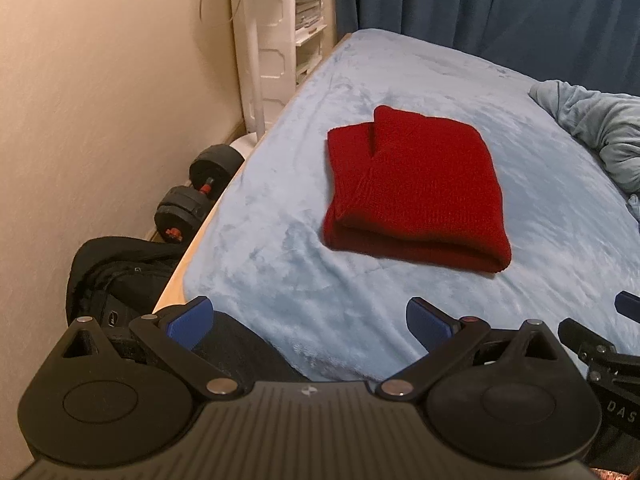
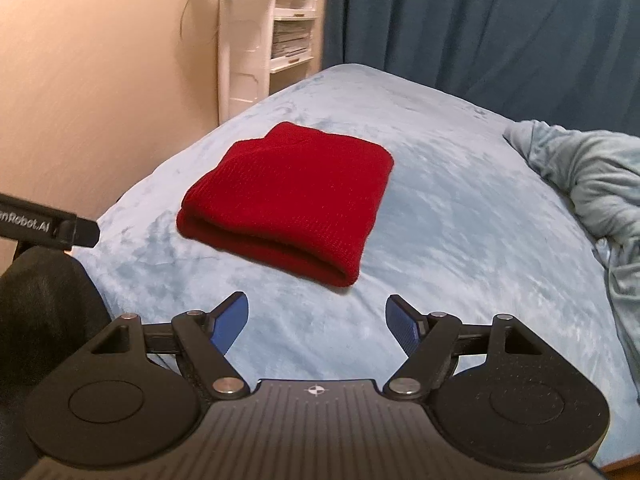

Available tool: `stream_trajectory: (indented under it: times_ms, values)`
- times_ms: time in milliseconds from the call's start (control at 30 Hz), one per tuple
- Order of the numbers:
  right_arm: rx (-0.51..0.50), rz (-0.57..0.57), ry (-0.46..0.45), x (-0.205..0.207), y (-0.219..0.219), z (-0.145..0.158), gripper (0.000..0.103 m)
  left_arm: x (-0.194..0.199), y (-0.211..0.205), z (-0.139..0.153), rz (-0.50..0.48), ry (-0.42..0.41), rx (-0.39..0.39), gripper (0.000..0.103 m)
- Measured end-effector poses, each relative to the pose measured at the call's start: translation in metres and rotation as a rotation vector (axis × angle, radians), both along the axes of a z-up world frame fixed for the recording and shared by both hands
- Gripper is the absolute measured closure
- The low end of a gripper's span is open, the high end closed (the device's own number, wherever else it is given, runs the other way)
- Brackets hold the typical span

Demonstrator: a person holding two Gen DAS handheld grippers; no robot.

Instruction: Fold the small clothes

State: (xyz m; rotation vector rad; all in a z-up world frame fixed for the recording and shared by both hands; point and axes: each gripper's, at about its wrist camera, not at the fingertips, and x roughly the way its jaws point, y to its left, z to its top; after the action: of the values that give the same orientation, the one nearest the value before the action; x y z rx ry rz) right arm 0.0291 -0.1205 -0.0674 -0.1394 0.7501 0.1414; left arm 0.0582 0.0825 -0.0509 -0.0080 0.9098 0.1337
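Note:
A red knitted garment (image 1: 412, 188) lies folded into a thick rectangle on the light blue bed cover (image 1: 280, 264); it also shows in the right wrist view (image 2: 292, 196). My left gripper (image 1: 308, 322) is open and empty, held back from the garment near the bed's front edge. My right gripper (image 2: 316, 322) is open and empty, also short of the garment. Part of the right gripper (image 1: 600, 344) shows at the right edge of the left wrist view. Part of the left gripper (image 2: 48, 230) shows at the left of the right wrist view.
A crumpled light blue blanket (image 2: 592, 184) lies at the bed's right. A white fan stand (image 2: 240, 40) and shelves stand by the wall. Dumbbells (image 1: 200, 196) and a black bag (image 1: 116, 280) lie on the floor left of the bed. Dark blue curtains (image 2: 480, 20) hang behind.

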Motion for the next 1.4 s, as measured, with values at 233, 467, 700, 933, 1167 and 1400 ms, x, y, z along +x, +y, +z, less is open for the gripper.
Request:
stream_trajectory:
  times_ms: [233,467,700,933,1167,1400]
  values:
    - [0.025,-0.006,-0.013,-0.007,-0.007,0.002,0.025,-0.008,-0.004,0.008,-0.002,-0.010,0.027,0.000]
    - [0.039,-0.003,-0.011,-0.004,-0.009,0.001,0.025,-0.008,-0.007,0.010,-0.007,-0.003,0.035,0.000]
    - [0.044,-0.012,0.020,0.006,-0.012,-0.008,0.025,0.001,-0.010,0.000,-0.015,0.024,0.036,0.000]
    - [0.288,-0.047,0.109,0.043,-0.045,-0.014,0.021,0.024,-0.010,-0.010,-0.020,0.040,-0.077,0.000]
    - [0.553,-0.191,0.166,0.147,-0.119,-0.014,0.016,0.090,-0.008,-0.050,0.042,0.092,-0.363,0.000]
    - [0.623,-0.250,0.221,0.308,-0.162,-0.043,0.014,0.156,0.006,-0.100,0.253,0.140,-0.534,0.000]
